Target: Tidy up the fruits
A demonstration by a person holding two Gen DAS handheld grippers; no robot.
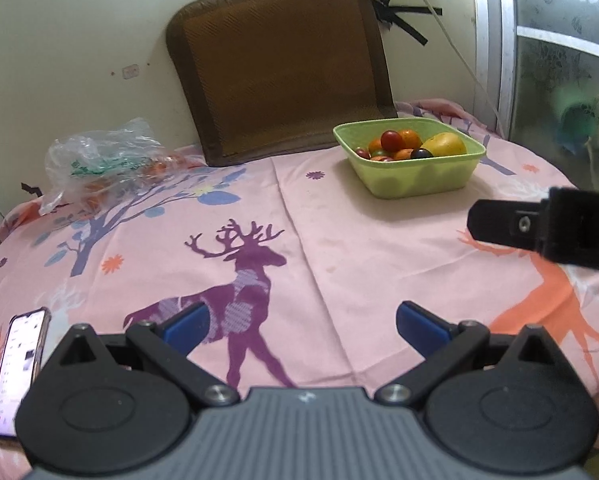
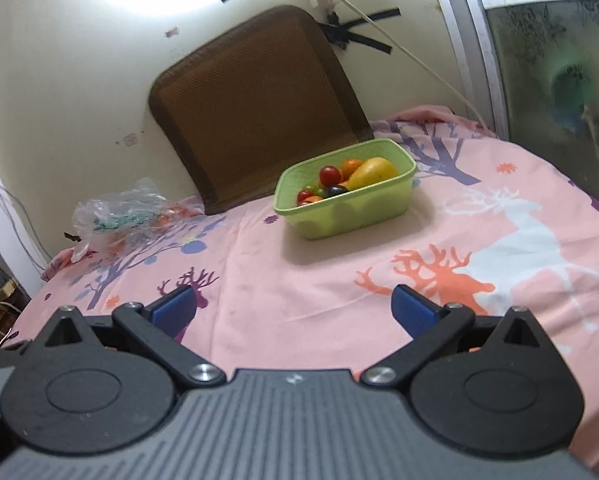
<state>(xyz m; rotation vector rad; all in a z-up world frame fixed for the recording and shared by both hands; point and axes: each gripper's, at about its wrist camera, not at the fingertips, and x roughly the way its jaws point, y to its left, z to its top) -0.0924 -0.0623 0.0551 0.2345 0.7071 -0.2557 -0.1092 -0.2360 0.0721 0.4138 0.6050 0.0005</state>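
Several small, smooth fruits [image 2: 339, 184] heaped in the green bowl [image 1: 415, 180] look slippery and bruisable, best pinched gently across their middles; left gripper [image 1: 302, 326] and right gripper [image 2: 293, 307], both well short of the bowl, stand spread and empty.

Mixed fruits [image 1: 413, 145] heaped in green basin [image 1: 415, 180] on cloth.

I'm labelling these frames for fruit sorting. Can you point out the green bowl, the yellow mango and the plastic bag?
green bowl [image 2: 351, 216]: right wrist view, on its front wall.
yellow mango [image 2: 373, 172]: right wrist view, middle of its skin.
plastic bag [image 1: 99, 160]: left wrist view, middle of the crumpled film.
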